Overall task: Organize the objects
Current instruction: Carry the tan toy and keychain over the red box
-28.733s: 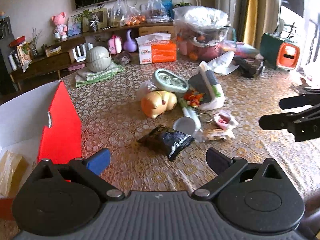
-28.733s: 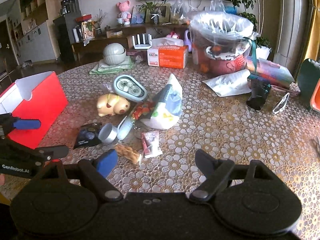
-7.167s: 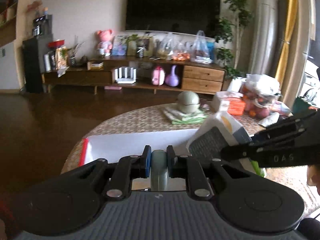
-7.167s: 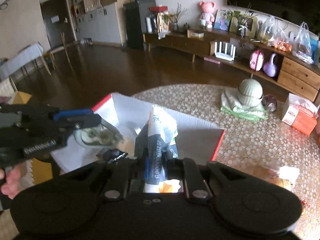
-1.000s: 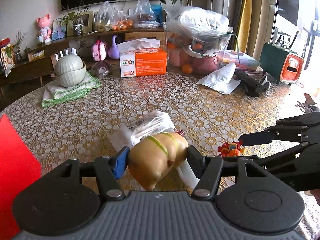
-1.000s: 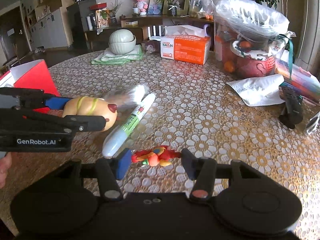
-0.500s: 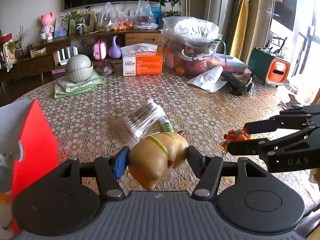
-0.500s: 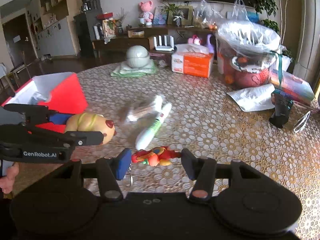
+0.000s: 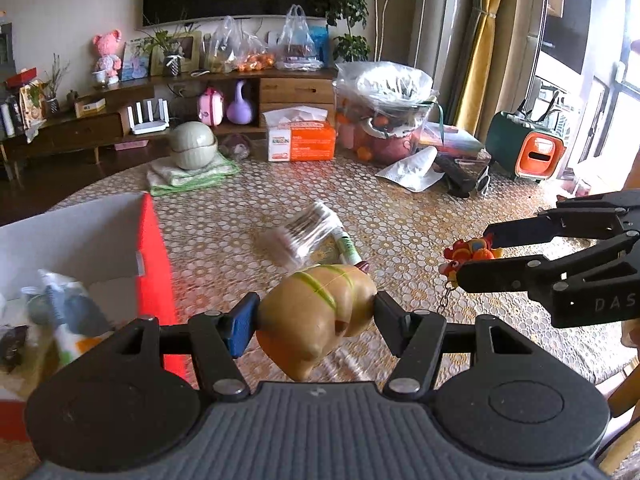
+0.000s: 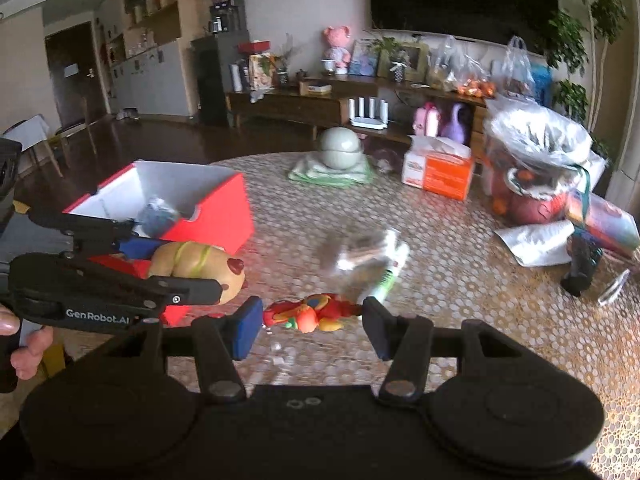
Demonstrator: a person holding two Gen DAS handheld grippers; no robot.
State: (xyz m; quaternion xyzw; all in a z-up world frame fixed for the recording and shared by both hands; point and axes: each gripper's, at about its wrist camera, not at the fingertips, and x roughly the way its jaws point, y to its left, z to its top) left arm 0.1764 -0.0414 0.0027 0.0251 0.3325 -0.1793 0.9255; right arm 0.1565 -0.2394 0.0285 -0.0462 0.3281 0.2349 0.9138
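From the left wrist camera, I see my left gripper [image 9: 316, 320] pinching a tan pig-shaped toy [image 9: 316, 316] with green stripes, the blue pad on one flank and the black pad on the other, and the toy hangs clear of the table [image 9: 400, 216]. Just to the left of these fingers stands the red box [image 9: 154, 256], white inside, with a few bagged things already lying in it. Ahead of the fingertips, on the patterned cloth, lie a blurred clear packet [image 9: 306, 228] and a white-and-green pen [image 9: 348, 248] beside it. To the right, my right gripper [image 9: 476, 256] comes in sideways, clamped on a small red and orange keychain figure [image 9: 470, 252] whose chain dangles below it. Far ahead sit an orange tissue box [image 9: 302, 142] and a green bowl [image 9: 194, 146] on a folded towel.

From the right wrist camera, my right gripper [image 10: 312, 326] holds the keychain figure [image 10: 310, 314] between its two pads, lifted off the table [image 10: 460, 300]. To the left and a little ahead, the left gripper [image 10: 192, 268] carries the pig-shaped toy [image 10: 198, 266], directly in front of the red box [image 10: 216, 216]; whether the toy is over the box's opening I cannot tell. A hand [image 10: 24, 344] grips that tool at the left edge. Beyond my fingertips lie the blurred packet [image 10: 360, 256] and the pen [image 10: 388, 276].
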